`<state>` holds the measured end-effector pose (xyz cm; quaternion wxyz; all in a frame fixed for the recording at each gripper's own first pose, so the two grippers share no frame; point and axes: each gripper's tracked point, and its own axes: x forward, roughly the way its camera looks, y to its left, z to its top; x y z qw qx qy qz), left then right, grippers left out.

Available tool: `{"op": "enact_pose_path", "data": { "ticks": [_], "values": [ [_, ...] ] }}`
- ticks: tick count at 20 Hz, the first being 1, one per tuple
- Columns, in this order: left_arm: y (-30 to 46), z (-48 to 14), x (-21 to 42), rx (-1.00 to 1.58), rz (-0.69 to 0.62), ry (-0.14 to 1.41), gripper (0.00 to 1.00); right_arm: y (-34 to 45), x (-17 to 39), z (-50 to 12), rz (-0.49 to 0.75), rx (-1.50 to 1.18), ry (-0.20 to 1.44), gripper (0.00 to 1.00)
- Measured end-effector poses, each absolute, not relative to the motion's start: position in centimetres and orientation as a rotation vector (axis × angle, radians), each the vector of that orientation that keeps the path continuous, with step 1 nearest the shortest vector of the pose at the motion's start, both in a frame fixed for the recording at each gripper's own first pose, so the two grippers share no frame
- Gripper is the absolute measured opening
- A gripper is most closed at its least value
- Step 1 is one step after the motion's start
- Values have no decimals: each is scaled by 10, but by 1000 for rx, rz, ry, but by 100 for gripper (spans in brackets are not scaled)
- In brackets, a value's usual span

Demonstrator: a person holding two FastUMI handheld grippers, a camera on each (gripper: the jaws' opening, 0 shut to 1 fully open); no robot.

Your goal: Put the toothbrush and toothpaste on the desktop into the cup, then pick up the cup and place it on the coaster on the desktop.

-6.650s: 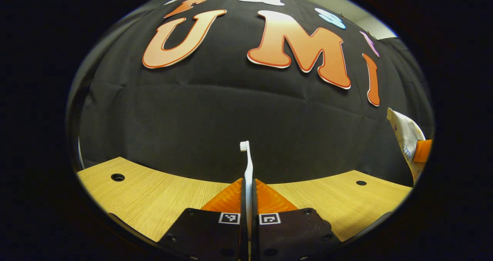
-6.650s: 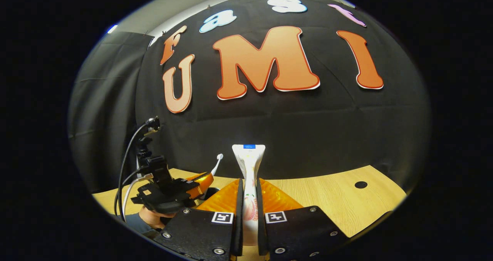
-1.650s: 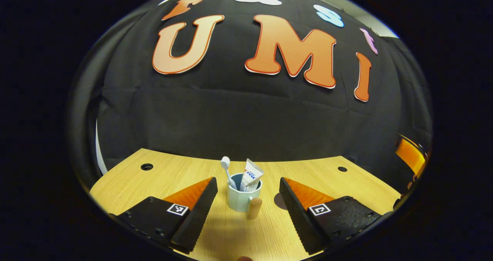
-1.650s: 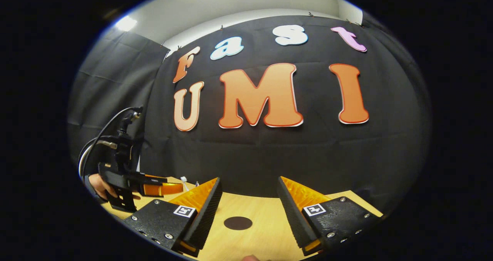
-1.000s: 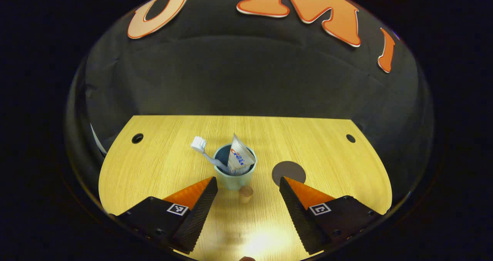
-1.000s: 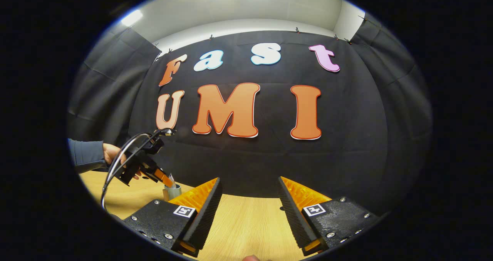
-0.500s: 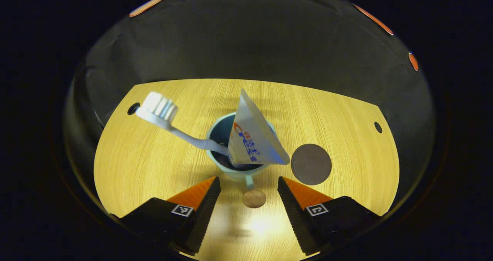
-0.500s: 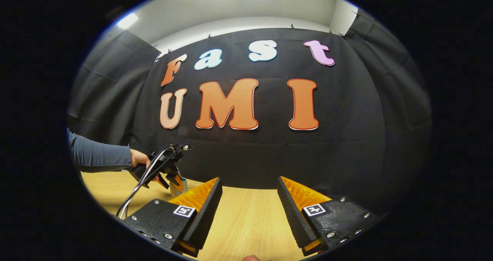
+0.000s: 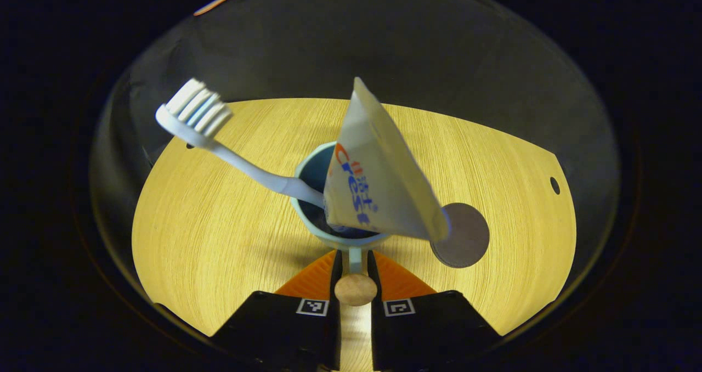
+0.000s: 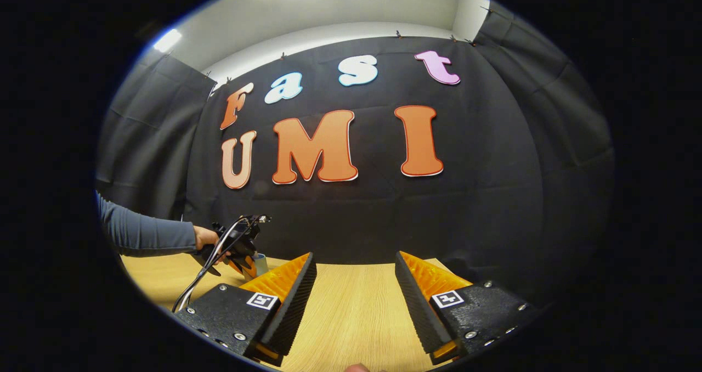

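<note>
My left gripper (image 9: pixel 354 262) is clenched on the cup's handle (image 9: pixel 355 281), a finger pressing each side of the thin stem that joins it to the cup (image 9: pixel 312 166). The handle's round wooden end sits just behind my fingertips. The cup stands upright on the table (image 9: pixel 219 235), roughly mid-table, with bare wood all round it: wide to its left, a good stretch behind it up to the table's far edge, where the black wall (image 9: pixel 329 48) begins.

The toothbrush (image 9: pixel 219 141) stands in the cup and leans out over its left rim, head high and well clear of the table. The toothpaste (image 9: pixel 373 180) stands in the cup too, flat end up, tilted to the cup's right; its lower corner overlaps the coaster (image 9: pixel 466 235) from where I look. The coaster lies flat just right of the cup, and I cannot tell whether they touch. Beyond the coaster the table runs on to its right edge, with a small hole (image 9: pixel 554 185) near that edge.

My right gripper (image 10: pixel 355 289) is released, jaws wide apart over bare table, well right of the cup. From there I see my left hand (image 10: pixel 205 240) and sleeve (image 10: pixel 142 232) holding the left gripper at the cup.
</note>
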<state>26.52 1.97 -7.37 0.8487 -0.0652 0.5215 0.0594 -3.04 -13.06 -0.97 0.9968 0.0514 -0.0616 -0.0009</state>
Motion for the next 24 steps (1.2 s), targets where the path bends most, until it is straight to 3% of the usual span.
{"op": "enact_pose_path", "data": {
  "ticks": [7,13,24],
  "values": [
    [5,-40,269,-103,99,1032,19,-135,-33,-14,-15,113,-119,87],
    [-3,-3,279,-60,0,974,19,-135,-38,-9,-16,103,-129,87],
    [2,-13,269,2,-107,991,19,-152,-53,-21,-49,101,-105,87]
  ]
}}
